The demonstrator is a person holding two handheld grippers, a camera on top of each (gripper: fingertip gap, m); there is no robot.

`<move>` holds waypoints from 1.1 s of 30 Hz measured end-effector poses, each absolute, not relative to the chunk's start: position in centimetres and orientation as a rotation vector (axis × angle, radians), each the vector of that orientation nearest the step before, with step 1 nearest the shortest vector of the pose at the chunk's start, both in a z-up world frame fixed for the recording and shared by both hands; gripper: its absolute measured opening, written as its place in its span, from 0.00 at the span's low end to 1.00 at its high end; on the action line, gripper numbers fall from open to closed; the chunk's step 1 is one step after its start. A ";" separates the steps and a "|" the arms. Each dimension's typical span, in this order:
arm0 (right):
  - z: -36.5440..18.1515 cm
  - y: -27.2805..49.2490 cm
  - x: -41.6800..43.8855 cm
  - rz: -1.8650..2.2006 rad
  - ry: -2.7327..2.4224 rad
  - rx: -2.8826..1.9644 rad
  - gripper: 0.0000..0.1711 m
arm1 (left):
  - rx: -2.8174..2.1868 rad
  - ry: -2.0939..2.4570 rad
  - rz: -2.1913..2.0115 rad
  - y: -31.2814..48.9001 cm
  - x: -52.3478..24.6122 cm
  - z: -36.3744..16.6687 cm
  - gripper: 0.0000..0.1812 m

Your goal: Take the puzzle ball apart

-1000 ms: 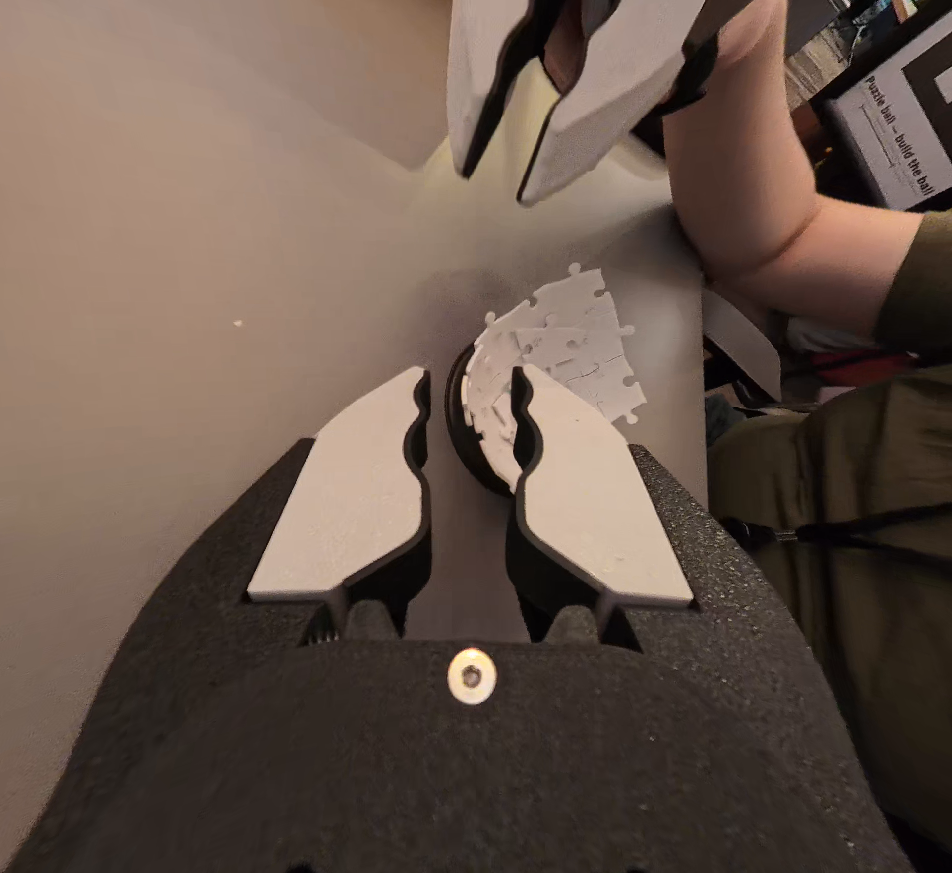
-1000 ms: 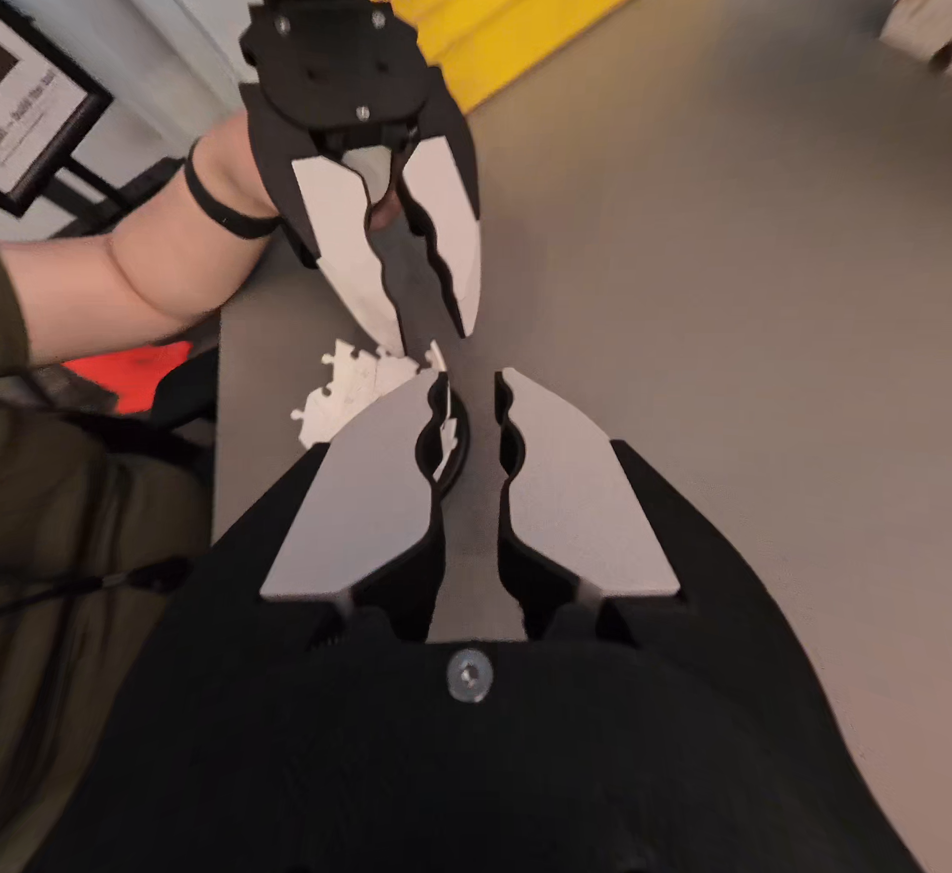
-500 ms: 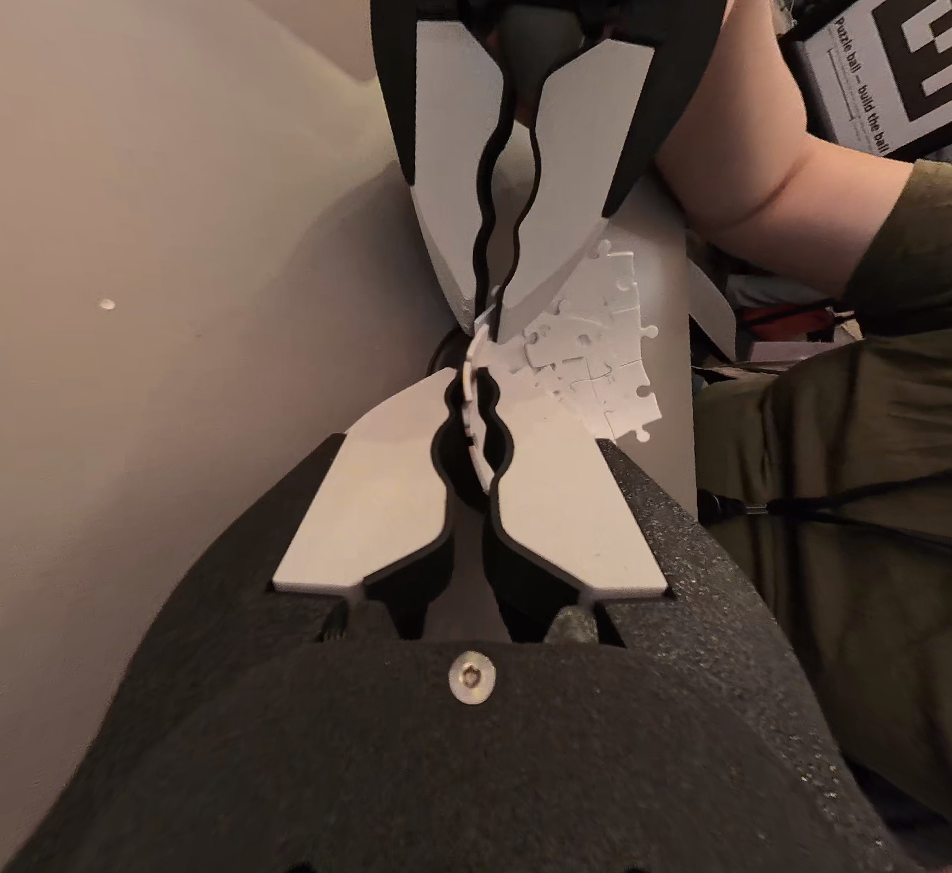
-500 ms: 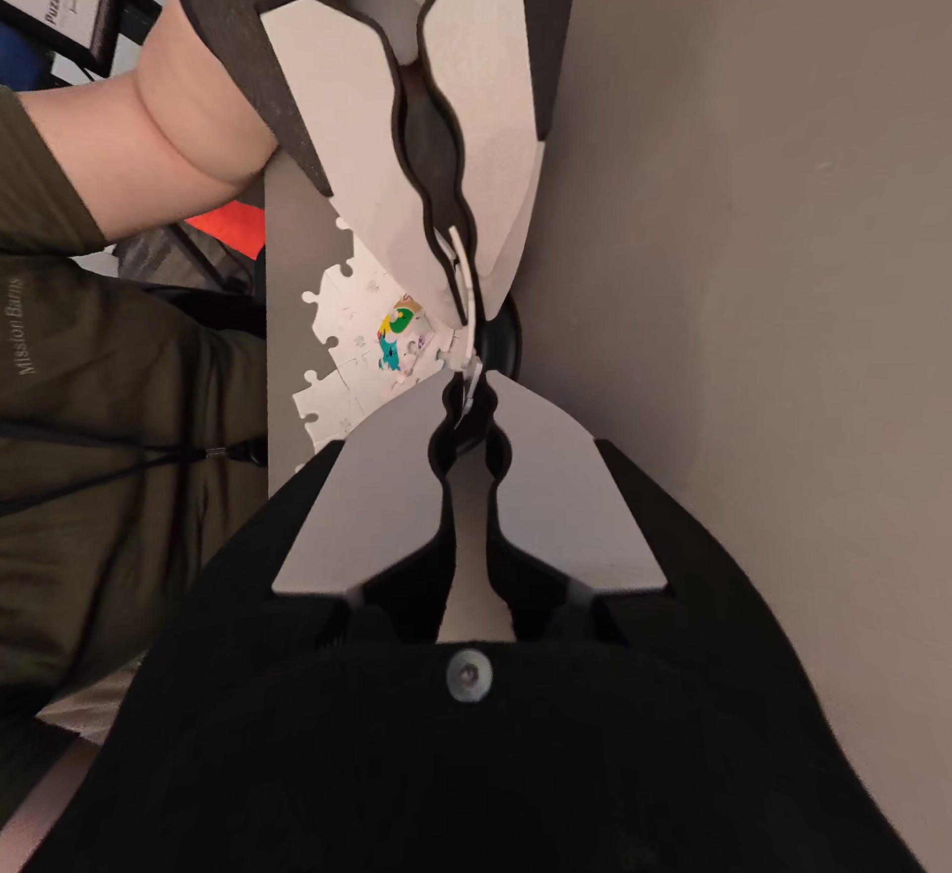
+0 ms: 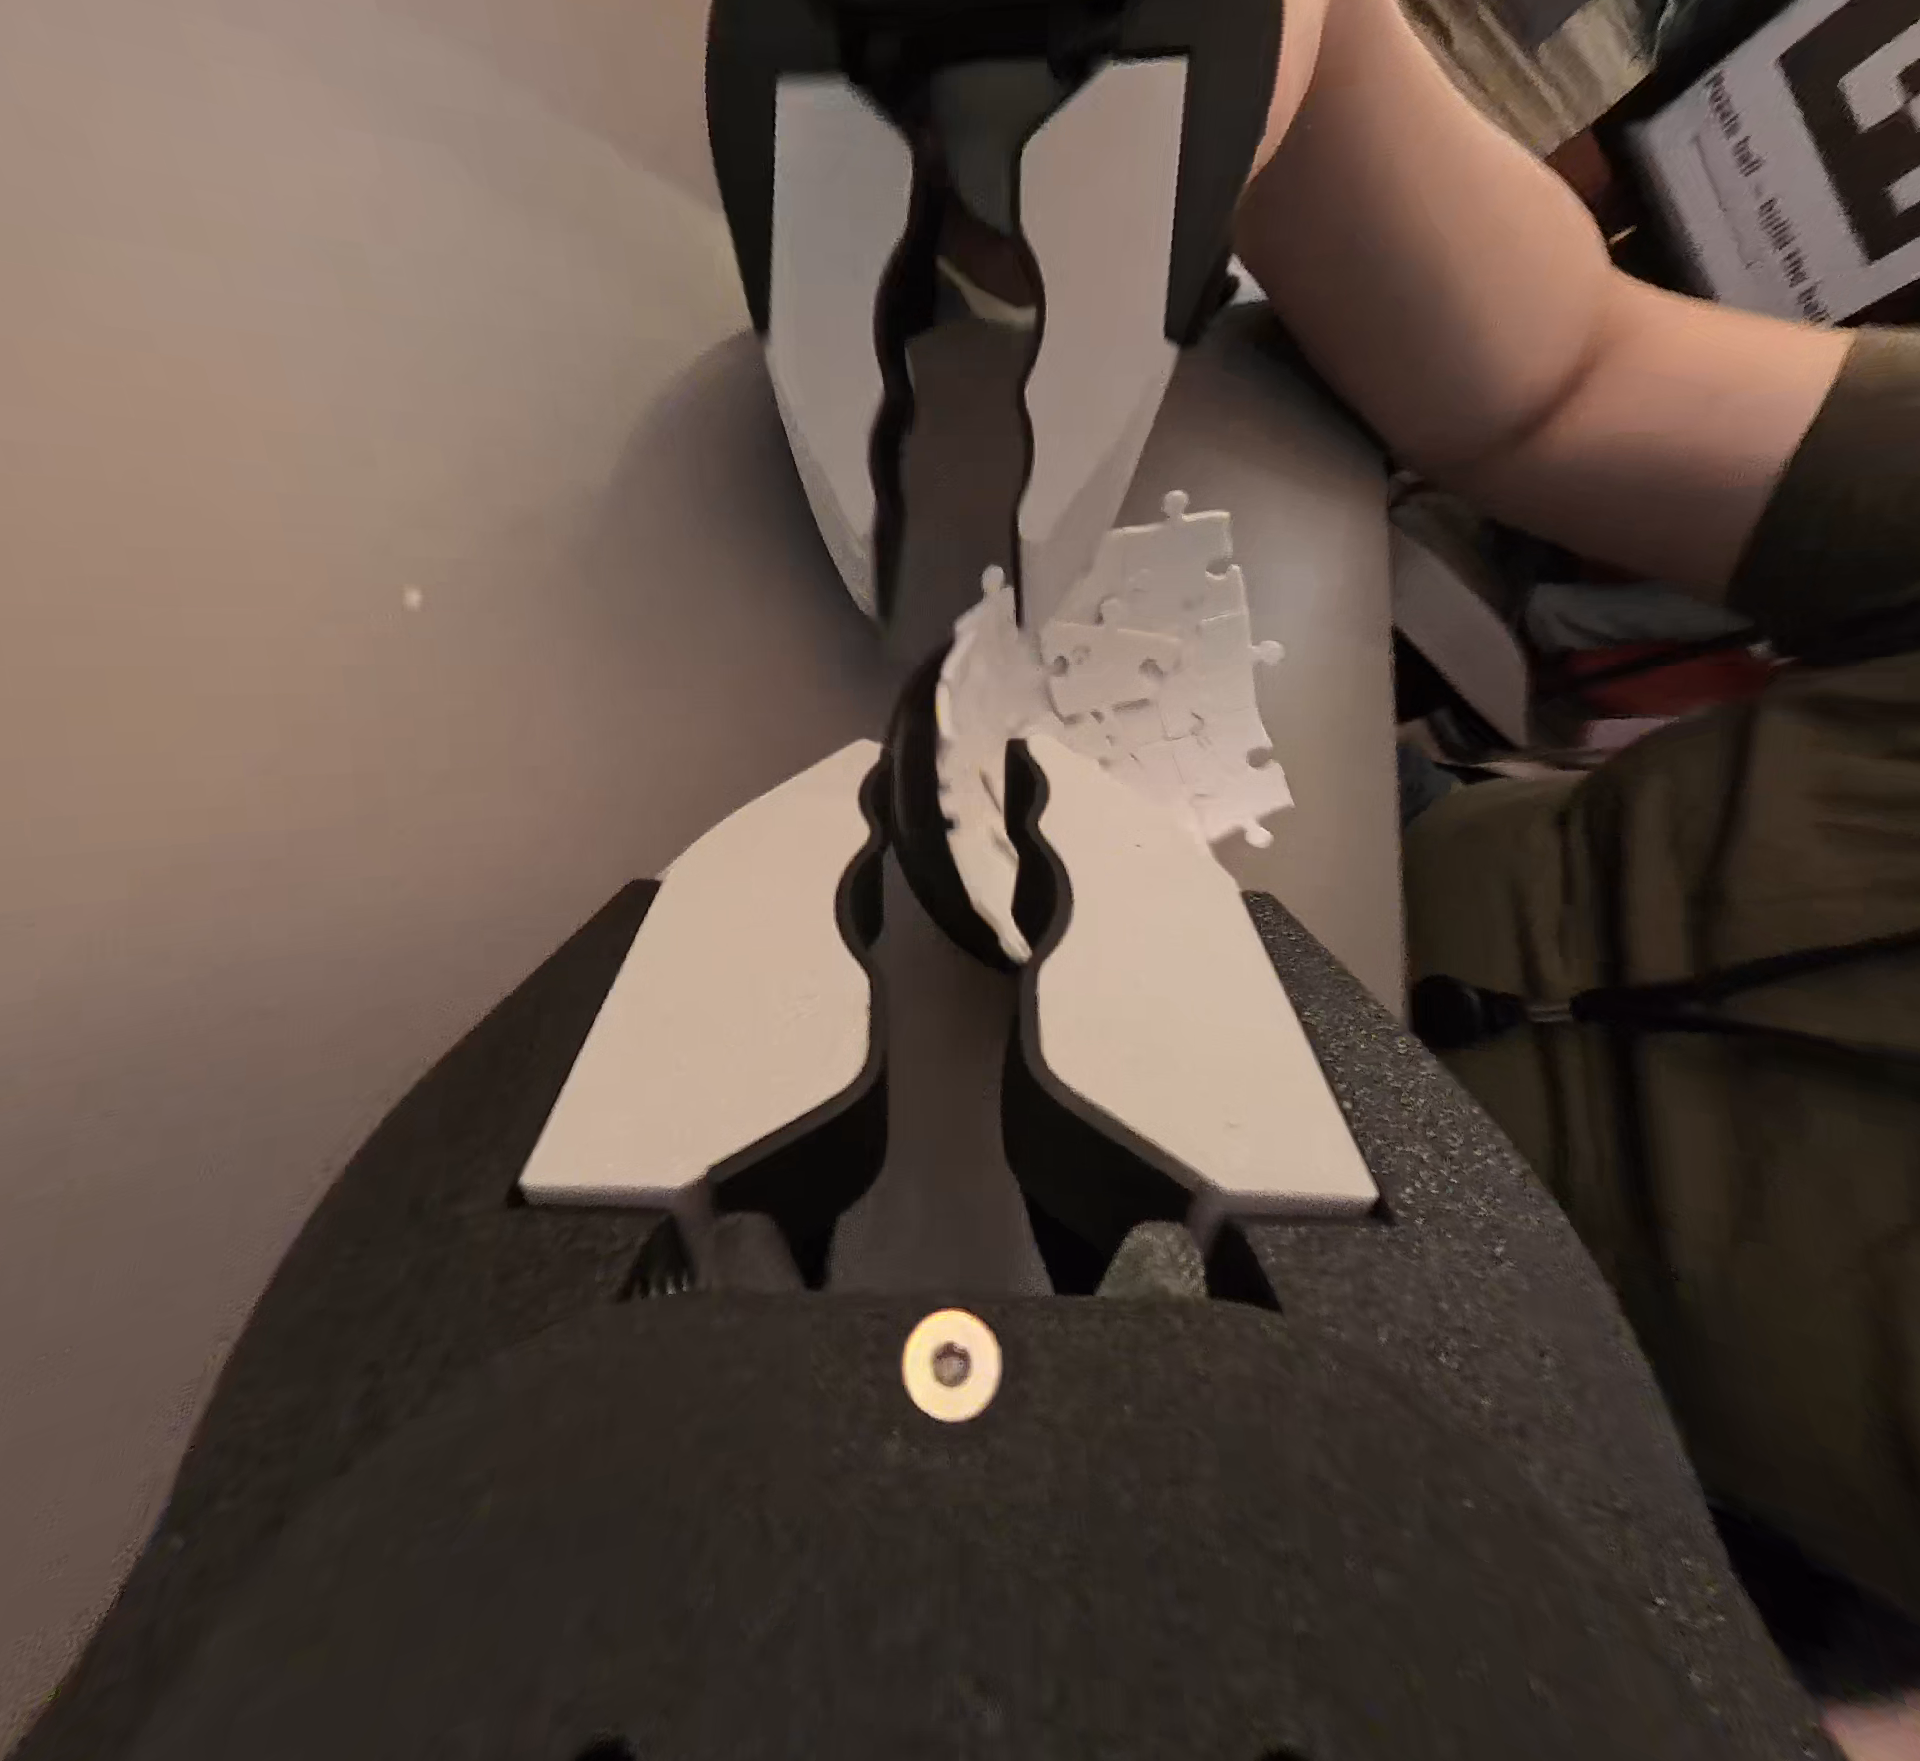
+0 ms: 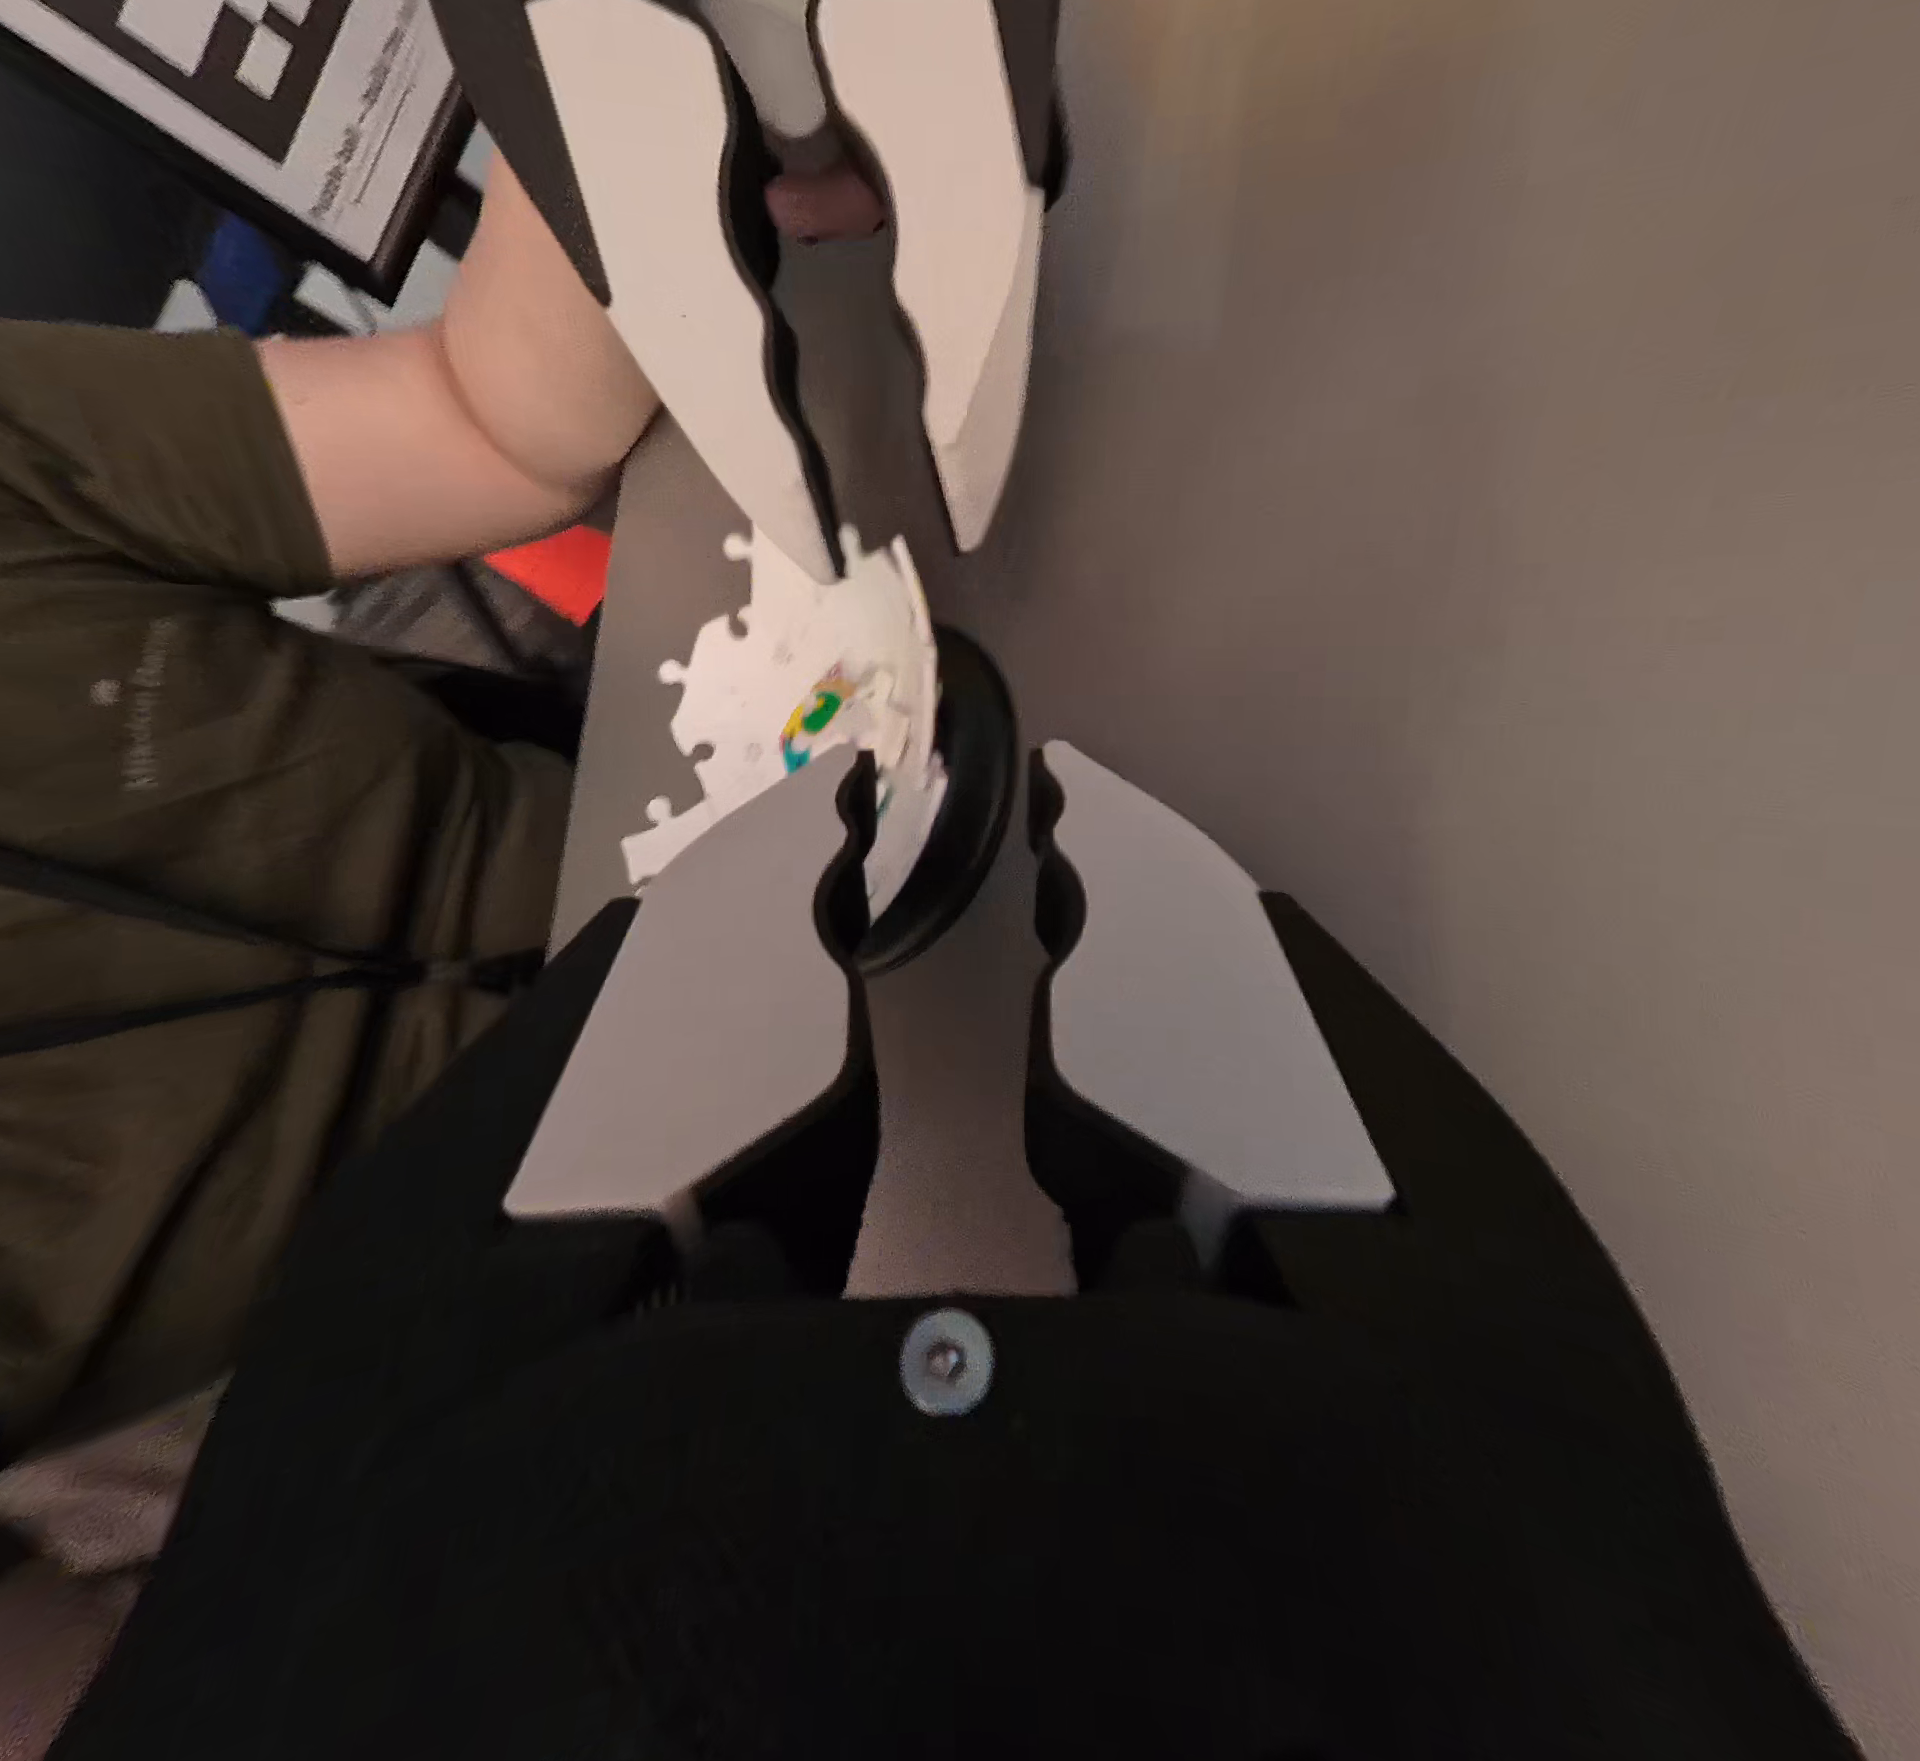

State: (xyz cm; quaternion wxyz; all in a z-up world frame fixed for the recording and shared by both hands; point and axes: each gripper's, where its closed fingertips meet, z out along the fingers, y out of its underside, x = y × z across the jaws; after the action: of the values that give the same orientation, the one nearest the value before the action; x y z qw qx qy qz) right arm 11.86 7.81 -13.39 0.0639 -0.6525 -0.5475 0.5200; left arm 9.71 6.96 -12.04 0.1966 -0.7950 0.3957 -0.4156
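Both jaws parted, puzzle ball shell sitting between them near the worktop's near edge

Left gripper [image 5: 951, 838] has its jaws apart, straddling the black stand [image 5: 920, 838] and the rim of the puzzle ball [image 5: 1143, 683]; the right gripper [image 6: 945, 838] faces it, jaws apart too, one fingertip resting against the white pieces. What's left is a thin curved shell of interlocked pieces: light, stiff, likely brittle at the tabs and slippery on its plain inner face. Best hold, I'd say, is a free edge piece, pinched across its thickness while the other gripper steadies the shell. Motion blur smears the seams; the printed outer side [image 6: 821, 714] barely shows, and whether the shell sits loose on the stand is unclear. The grey worktop [image 5: 312, 361] runs off behind.
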 end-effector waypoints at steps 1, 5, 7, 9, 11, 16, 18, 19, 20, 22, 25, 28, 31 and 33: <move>-12.8 8.5 11.5 1.541 -1.622 -1.923 0.18 | -2.261 1.076 -1.212 6.6 9.2 -11.7 0.11; -10.3 8.0 9.6 1.527 -1.682 -1.722 0.16 | -2.380 1.025 -1.235 5.9 7.9 -12.5 0.11; -11.5 7.6 9.2 1.394 -1.823 -1.754 0.16 | -2.418 1.034 -1.246 5.5 8.2 -13.1 0.12; -12.5 7.2 9.0 1.326 -1.903 -1.785 0.16 | -2.444 1.054 -1.273 5.1 8.7 -13.7 0.12; -13.2 6.8 9.2 1.318 -1.961 -1.784 0.08 | -2.461 1.072 -1.248 5.1 9.0 -14.3 0.11; -13.5 6.8 9.6 1.321 -1.972 -1.752 0.03 | -2.436 1.064 -1.314 5.0 10.0 -14.5 0.02; -13.6 6.7 9.9 1.354 -1.975 -1.759 0.05 | -2.424 1.067 -1.322 5.0 10.2 -14.6 0.02; -13.7 6.8 10.0 1.348 -1.977 -1.768 0.03 | -2.422 1.067 -1.320 5.1 10.2 -14.6 0.02; -13.7 6.8 10.1 1.354 -1.977 -1.759 0.03 | -2.417 1.070 -1.316 5.2 10.2 -14.6 0.02; -13.6 6.7 10.2 1.352 -1.991 -1.708 0.03 | -2.401 1.085 -1.314 5.2 10.3 -14.5 0.02; -13.4 6.4 10.4 1.335 -2.042 -1.572 0.02 | -2.373 1.128 -1.324 5.0 10.5 -14.5 0.02; -13.1 6.0 10.7 1.347 -2.083 -1.473 0.02 | -2.366 1.142 -1.319 5.1 10.6 -14.6 0.02; -12.1 5.6 10.6 1.337 -2.092 -1.393 0.02 | -2.363 1.142 -1.324 5.1 10.7 -14.6 0.02; -10.7 5.5 10.5 1.382 -2.040 -1.325 0.02 | -2.359 1.148 -1.322 5.1 10.7 -14.5 0.02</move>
State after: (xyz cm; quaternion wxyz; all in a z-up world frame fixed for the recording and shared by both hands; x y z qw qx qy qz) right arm 10.46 5.49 -10.65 0.1710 -0.4665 -0.7185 0.4868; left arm 10.73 5.07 -14.55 0.1018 -0.7988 0.3886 -0.4477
